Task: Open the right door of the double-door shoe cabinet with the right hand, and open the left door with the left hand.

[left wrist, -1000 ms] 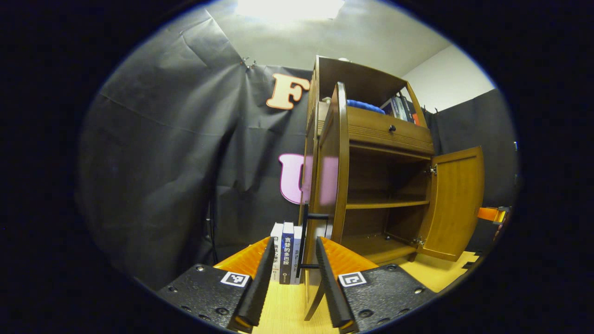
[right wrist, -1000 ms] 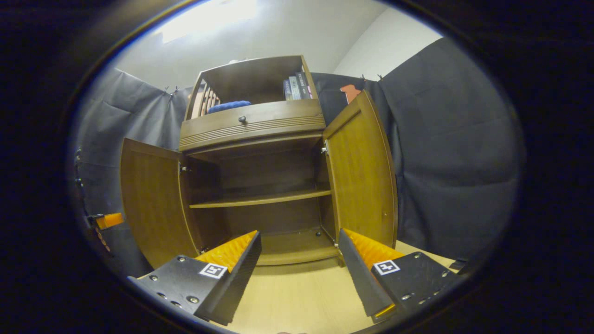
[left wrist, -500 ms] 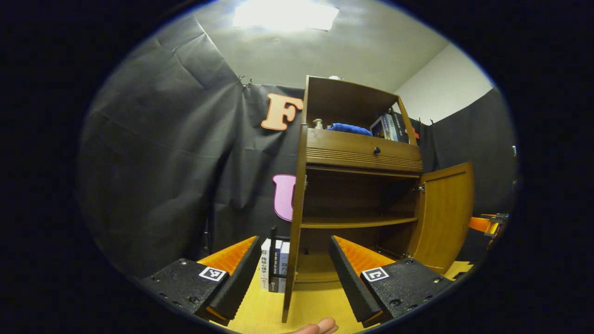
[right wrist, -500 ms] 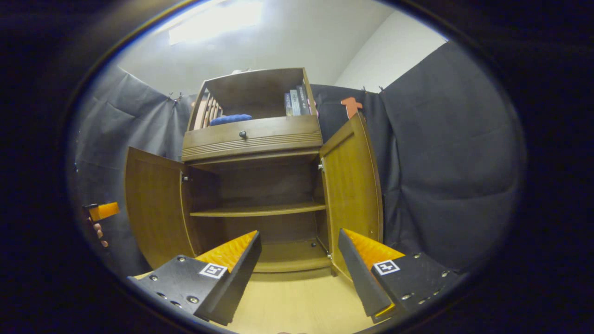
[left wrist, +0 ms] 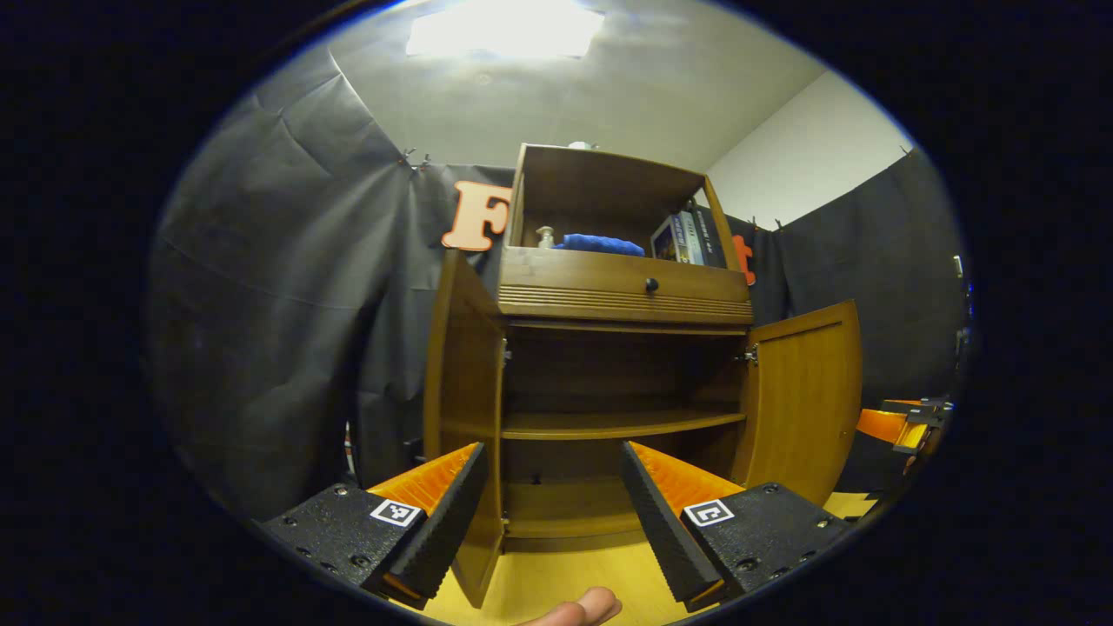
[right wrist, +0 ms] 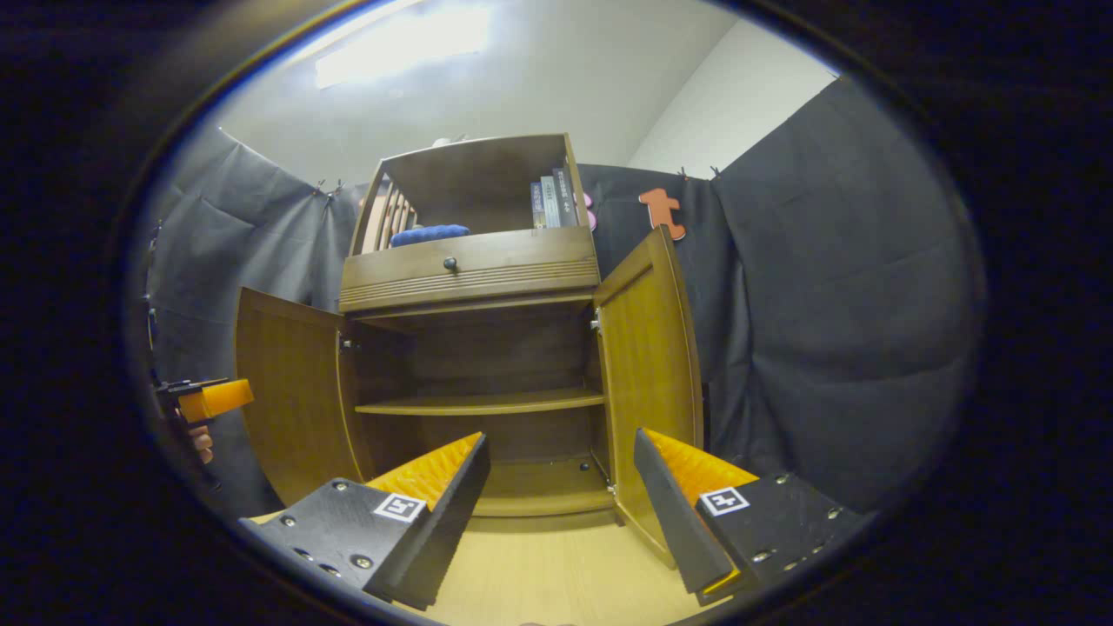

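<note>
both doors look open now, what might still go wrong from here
1. The left door stands just beyond the left tool, near one finger; a forward or sideways move might knock it.
2. The right door likewise juts out close to the right tool, so a careless pull-back may clip its edge.
3. Both tools are open and hold nothing, so either door might drift partway shut; the pictures cannot tell whether the hinges hold.
</note>
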